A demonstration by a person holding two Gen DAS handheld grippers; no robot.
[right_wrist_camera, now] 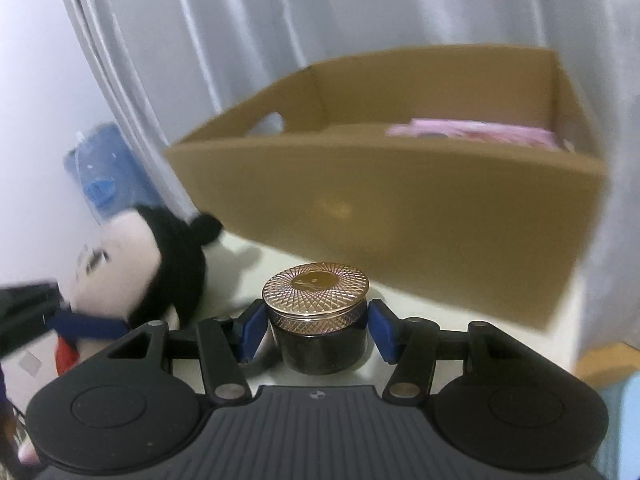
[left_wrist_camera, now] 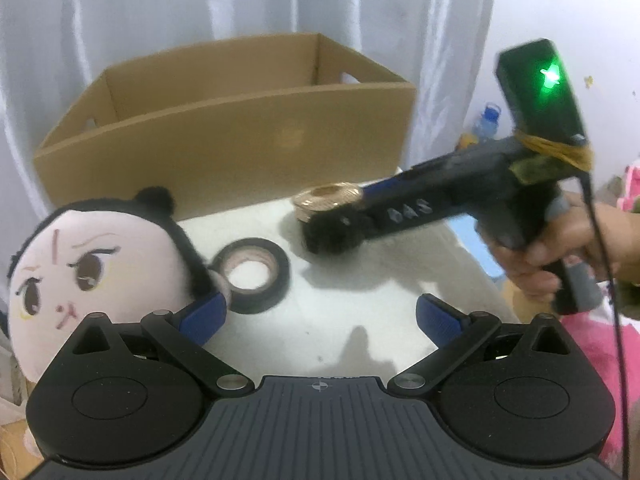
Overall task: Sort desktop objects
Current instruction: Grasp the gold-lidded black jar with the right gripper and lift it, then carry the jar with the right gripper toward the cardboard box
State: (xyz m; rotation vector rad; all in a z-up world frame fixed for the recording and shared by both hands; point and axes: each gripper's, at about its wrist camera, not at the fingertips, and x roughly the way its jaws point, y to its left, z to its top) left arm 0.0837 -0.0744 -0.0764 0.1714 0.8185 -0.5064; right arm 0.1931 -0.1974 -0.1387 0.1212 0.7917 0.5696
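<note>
Right wrist view puts the jar [right_wrist_camera: 318, 320], dark glass with a patterned gold lid, upright on the white bench [right_wrist_camera: 460, 308], right between the blue pads of your right hand-held gripper [right_wrist_camera: 318, 330]. A sliver of gap shows on each side, so the pads bracket the jar at a middling width without pressing on it. Just behind the jar stands the open cardboard box [right_wrist_camera: 400, 208], with something pink [right_wrist_camera: 472, 134] lying inside it toward the far right corner. To the left of the jar lies a plush doll [right_wrist_camera: 132, 268] with a pale face and black hair.

From the left wrist view, you see your right hand [left_wrist_camera: 560, 252] gripping the handle of that tool, a green light glowing on its top. Its fingers reach in from the right around the jar [left_wrist_camera: 328, 216], which sits near the front wall of the cardboard box [left_wrist_camera: 240, 140]. A roll of black tape [left_wrist_camera: 254, 274] lies flat on the bench [left_wrist_camera: 360, 300], just beside the doll [left_wrist_camera: 92, 272]. Your left hand-held gripper [left_wrist_camera: 320, 316] stands wide with nothing between its pads; its left pad rests against the doll.
</note>
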